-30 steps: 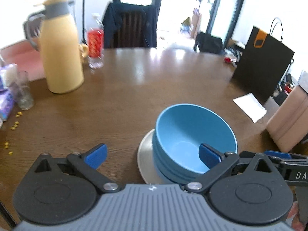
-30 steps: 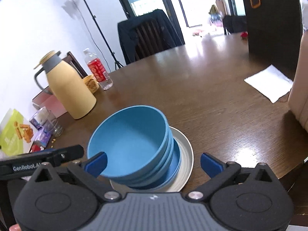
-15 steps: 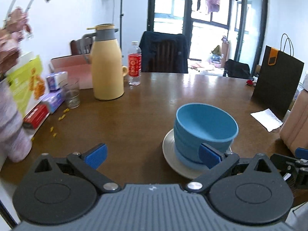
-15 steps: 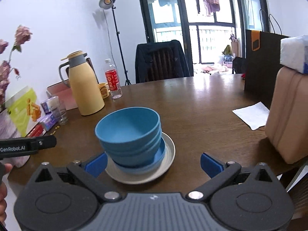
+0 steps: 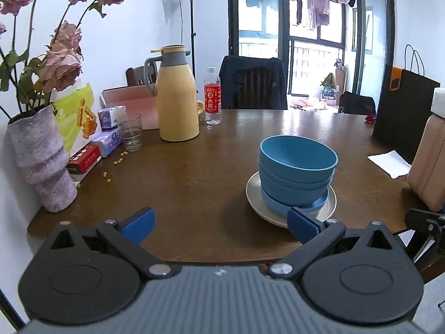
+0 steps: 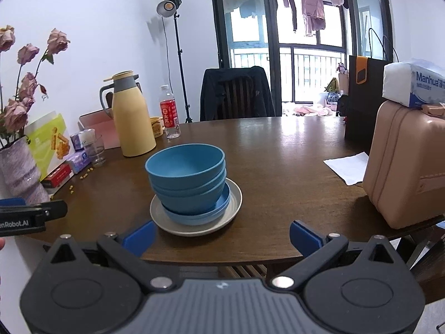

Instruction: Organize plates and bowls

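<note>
A stack of blue bowls (image 5: 297,171) (image 6: 189,179) sits on a small blue plate (image 6: 219,208), which rests on a white plate (image 5: 254,199) (image 6: 236,194) near the front edge of the round wooden table (image 5: 194,172) (image 6: 278,161). My left gripper (image 5: 221,224) is open and empty, held back off the table's near edge, left of the stack. My right gripper (image 6: 221,235) is open too, in front of the stack with nothing between its fingers. Part of the left gripper's body (image 6: 30,215) shows at the left edge of the right wrist view.
On the left stand a yellow thermos (image 5: 176,97), a red-label bottle (image 5: 212,101), a glass (image 5: 129,132), tissue packs (image 5: 107,144) and a vase of dried flowers (image 5: 41,161). A tan case (image 6: 403,164), a paper napkin (image 6: 347,167) and a black bag (image 6: 361,97) stand right.
Both grippers have pulled back and away from the stack, from right over the bowls to beyond the table's near edge. The bowls and plates have not moved.
</note>
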The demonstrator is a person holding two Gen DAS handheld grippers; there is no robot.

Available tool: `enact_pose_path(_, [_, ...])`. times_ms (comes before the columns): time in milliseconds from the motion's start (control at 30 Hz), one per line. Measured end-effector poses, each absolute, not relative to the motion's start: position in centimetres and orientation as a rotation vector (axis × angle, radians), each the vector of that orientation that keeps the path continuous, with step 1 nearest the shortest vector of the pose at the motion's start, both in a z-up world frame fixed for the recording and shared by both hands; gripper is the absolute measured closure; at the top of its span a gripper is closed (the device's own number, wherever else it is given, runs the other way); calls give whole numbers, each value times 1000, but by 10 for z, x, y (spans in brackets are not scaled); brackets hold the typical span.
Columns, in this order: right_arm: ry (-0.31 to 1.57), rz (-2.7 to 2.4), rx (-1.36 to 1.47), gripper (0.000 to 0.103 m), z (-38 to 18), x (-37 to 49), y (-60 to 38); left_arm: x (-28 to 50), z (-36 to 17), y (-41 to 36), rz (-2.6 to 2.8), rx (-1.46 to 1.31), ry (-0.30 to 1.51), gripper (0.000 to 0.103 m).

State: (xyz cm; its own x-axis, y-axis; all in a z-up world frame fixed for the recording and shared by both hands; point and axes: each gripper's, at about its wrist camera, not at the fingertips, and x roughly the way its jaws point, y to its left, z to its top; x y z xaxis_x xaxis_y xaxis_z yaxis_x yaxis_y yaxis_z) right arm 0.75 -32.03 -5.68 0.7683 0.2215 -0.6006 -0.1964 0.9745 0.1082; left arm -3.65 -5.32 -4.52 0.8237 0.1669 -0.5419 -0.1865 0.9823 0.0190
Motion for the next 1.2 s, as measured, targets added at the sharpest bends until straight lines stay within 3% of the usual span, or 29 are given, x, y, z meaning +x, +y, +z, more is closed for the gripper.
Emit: enact_pose_path(1200, [668, 226, 46, 0, -57, -4, -330, -48, -43, -66, 182, -19, 581, 0])
